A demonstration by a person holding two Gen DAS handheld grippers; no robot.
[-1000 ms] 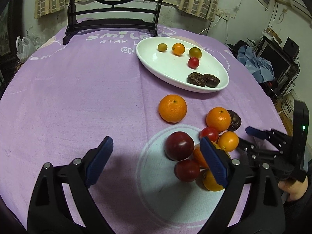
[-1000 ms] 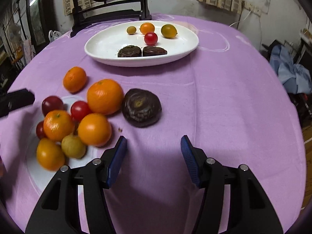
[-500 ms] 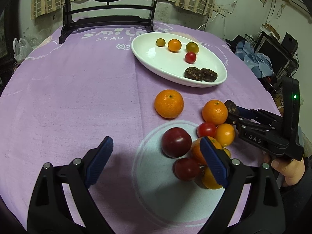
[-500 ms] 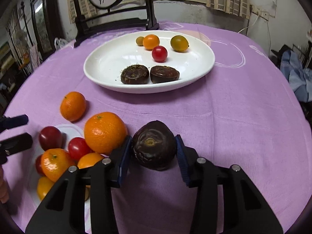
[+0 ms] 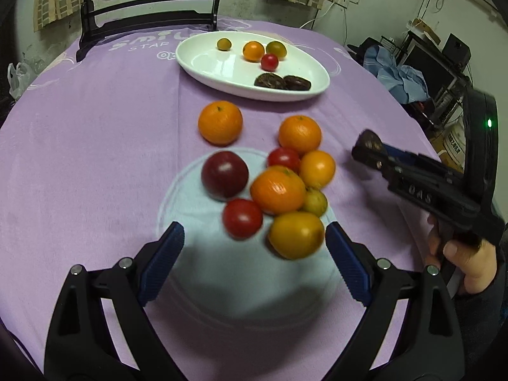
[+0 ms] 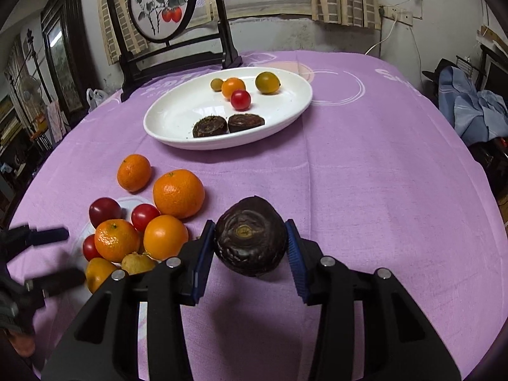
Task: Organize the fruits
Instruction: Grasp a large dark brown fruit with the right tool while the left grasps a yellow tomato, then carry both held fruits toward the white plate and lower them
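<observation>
The right gripper (image 6: 250,247) – wide apart a second ago – is now clenching the dark brown fruit (image 6: 250,236) and lifting it off the purple tablecloth (image 6: 365,190), probably heading for the white plate (image 6: 171,120), while the left gripper (image 5: 254,263) is hanging open over the fruit pile (image 5: 279,190).

Dark wrinkled fruit (image 6: 250,241), lifted off cloth

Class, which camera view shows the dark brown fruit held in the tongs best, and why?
The right wrist view: the dark brown fruit fills the centre, sharp, clamped in the right tongs. The left wrist view shows only a small part of it at the tips, seen from the side.
</observation>
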